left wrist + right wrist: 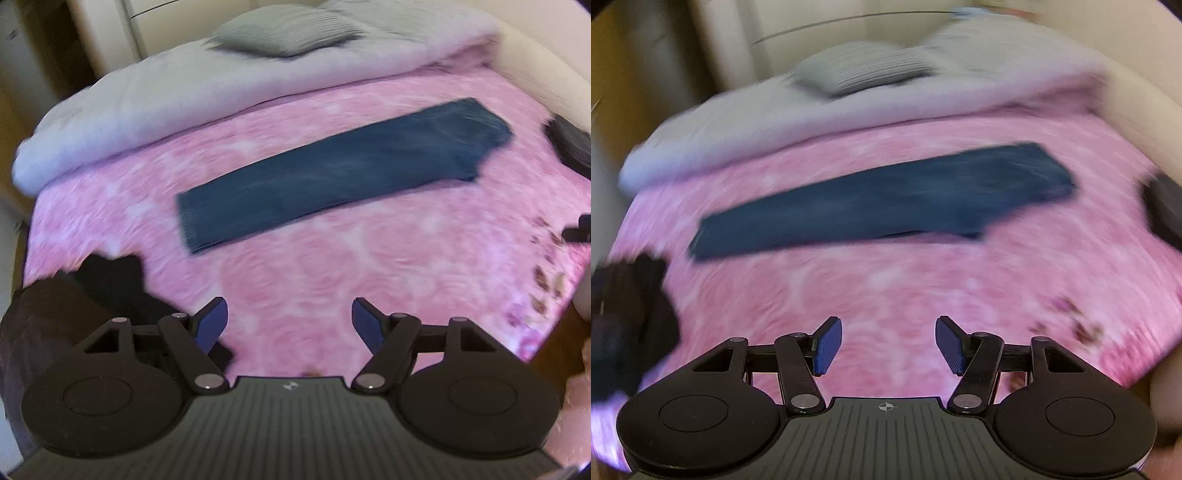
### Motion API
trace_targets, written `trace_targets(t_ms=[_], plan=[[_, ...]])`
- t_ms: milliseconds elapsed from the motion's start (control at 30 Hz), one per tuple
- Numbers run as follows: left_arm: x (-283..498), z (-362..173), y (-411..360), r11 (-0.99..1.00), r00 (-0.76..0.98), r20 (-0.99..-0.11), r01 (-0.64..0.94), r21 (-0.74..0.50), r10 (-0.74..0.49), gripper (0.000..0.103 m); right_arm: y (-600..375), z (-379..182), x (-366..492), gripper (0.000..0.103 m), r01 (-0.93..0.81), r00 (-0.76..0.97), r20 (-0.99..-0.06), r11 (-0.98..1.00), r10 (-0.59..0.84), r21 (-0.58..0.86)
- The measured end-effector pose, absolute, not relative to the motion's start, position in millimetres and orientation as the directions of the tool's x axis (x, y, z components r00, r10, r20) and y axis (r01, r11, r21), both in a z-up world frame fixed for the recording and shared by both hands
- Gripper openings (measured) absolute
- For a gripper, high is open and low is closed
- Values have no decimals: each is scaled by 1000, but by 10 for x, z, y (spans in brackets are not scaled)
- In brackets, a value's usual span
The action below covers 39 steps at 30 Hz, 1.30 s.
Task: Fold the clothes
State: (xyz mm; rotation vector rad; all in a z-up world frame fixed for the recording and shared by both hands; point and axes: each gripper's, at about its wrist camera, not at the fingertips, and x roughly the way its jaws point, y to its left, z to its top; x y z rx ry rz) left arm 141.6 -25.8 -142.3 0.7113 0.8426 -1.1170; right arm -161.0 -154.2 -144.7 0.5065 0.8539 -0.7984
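Both tools are empty: the left gripper (290, 325) and the right gripper (888, 345) each hover with jaws spread wide over bare pink bedspread (295, 266), gripping nothing. Ahead of them, well apart from either, the jeans (343, 170) lie flat on the bed as a long narrow strip, apparently already folded leg on leg. Their long axis runs crosswise to the grippers' line of sight, slanting from the hem end at near left up to the broader waist end at far right. That puts the hem nearer the left gripper and the waist on the right gripper's side, so a likely next fold brings one end over to the other. Motion blur, heavier in the right wrist view, hides finer detail.
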Motion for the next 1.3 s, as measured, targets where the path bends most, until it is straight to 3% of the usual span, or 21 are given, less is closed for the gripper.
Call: trace_targets(t_ms=[367,567,767,967,1000,1033,1200,1300], plan=[[2800,-2077,-412,388,257,-850,919,68,-460,71,-1128,-2400,757,60,277,541,-777,940,-323,-198],[3417,-2477,-612,378,305,-818,918,116,-488,71,-919,-3377,1908,60,9,607,-743,937,-282,-348],[3933,-2745,-574,443,327,-808,892,93,-490,71,-847,-4119,2524,60,-122,640,-701,860,-313,-496],[4149,-2903,-476,499,316,-820,865,44,-477,71,-800,-4439,2805,60,-153,678,-619,748,-395,-646],[4151,-2918,-488,497,314,-823,867,45,-473,71,-817,-4434,2827,50,-150,677,-623,755,-392,-638],[4147,-2925,-507,493,311,-827,869,47,-469,71,-835,-4429,2850,32,-147,675,-627,762,-389,-631],[4019,-2824,-713,435,299,-814,898,63,-499,71,-1117,-3921,2726,27,0,704,-618,869,-351,-494],[3885,-2739,-964,404,288,-806,912,68,-516,71,-1581,-3354,2434,27,179,745,-562,919,-359,-351]])
